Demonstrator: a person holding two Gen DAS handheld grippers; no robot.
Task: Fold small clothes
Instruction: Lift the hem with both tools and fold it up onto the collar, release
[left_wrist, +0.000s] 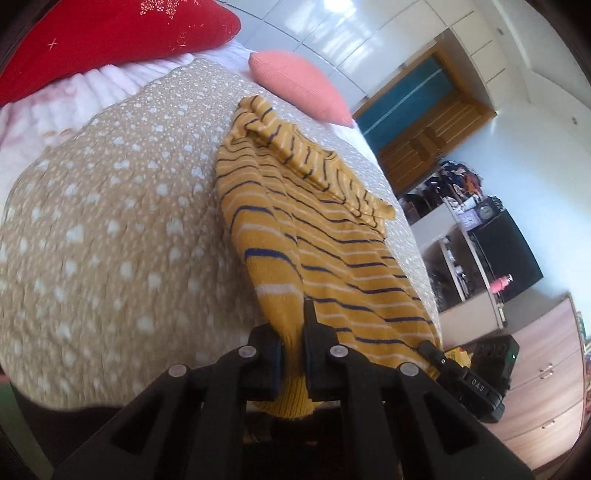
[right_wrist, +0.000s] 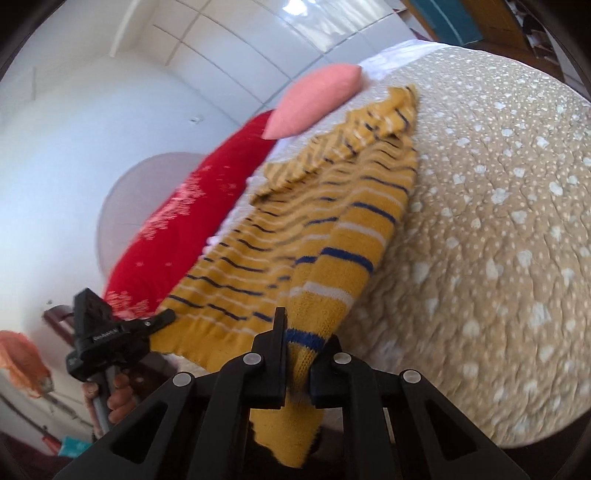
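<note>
A yellow knit sweater (left_wrist: 314, 236) with navy and white stripes lies on the beige spotted bedspread (left_wrist: 110, 206), its sleeves folded over near the collar. My left gripper (left_wrist: 293, 343) is shut on the sweater's bottom hem at one corner. My right gripper (right_wrist: 301, 350) is shut on the hem at the other corner of the sweater (right_wrist: 325, 221). The right gripper shows in the left wrist view (left_wrist: 443, 360) at the sweater's right hem corner. The left gripper shows in the right wrist view (right_wrist: 162, 317), gripping the left hem corner, with a hand below it.
A red pillow (left_wrist: 110, 40) and a pink cushion (left_wrist: 299, 85) lie at the head of the bed. White wardrobes (left_wrist: 369, 37), a wooden door (left_wrist: 436, 122), shelves (left_wrist: 461, 236) and a drawer unit (left_wrist: 546, 369) stand to the right. The bedspread (right_wrist: 498, 221) stretches wide on the right.
</note>
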